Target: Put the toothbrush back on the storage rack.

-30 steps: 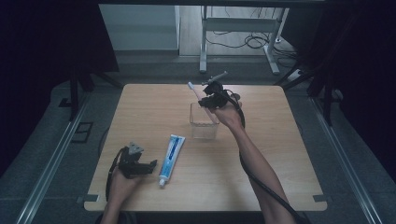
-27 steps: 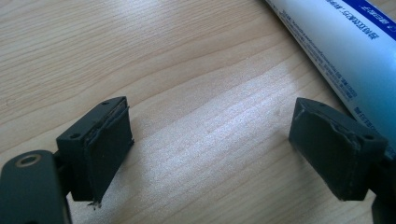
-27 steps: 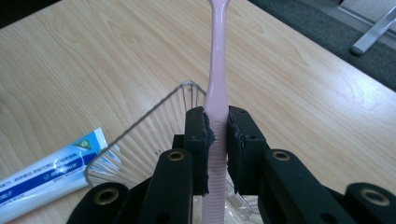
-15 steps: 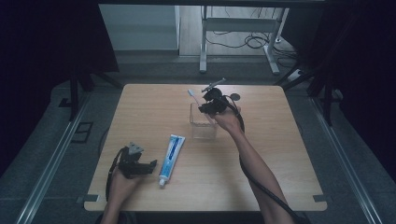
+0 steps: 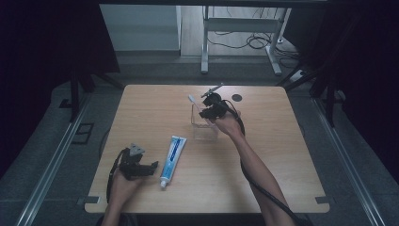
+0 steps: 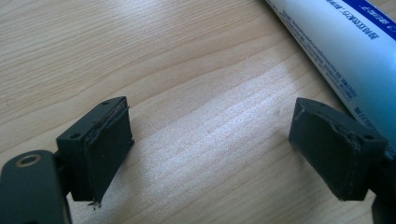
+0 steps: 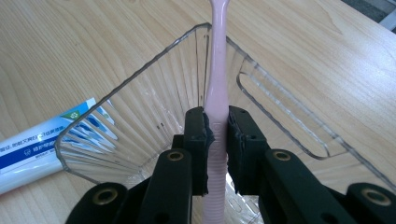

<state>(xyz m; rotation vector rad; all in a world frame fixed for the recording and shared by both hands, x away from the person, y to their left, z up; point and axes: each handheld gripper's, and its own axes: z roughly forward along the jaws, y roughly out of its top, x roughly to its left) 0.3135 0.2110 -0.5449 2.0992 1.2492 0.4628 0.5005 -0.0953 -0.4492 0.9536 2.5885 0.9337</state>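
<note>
Wooden table (image 5: 282, 160) bears toothpaste tube (image 5: 172, 153) and clear cup (image 5: 203, 123) (ribbed).

The right claw (image 5: 205, 112) has sunk, bringing the clamped toothbrush (image 7: 217, 88) down into the clear cup (image 5: 205, 130).

One toothbrush (image 7: 215, 84) – one clear cup (image 7: 154, 107) – one toothpaste tube (image 5: 172, 154)

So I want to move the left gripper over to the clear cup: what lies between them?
In the high view, the toothpaste tube lies on the table between the left gripper and the clear cup; otherwise bare wood.
</note>
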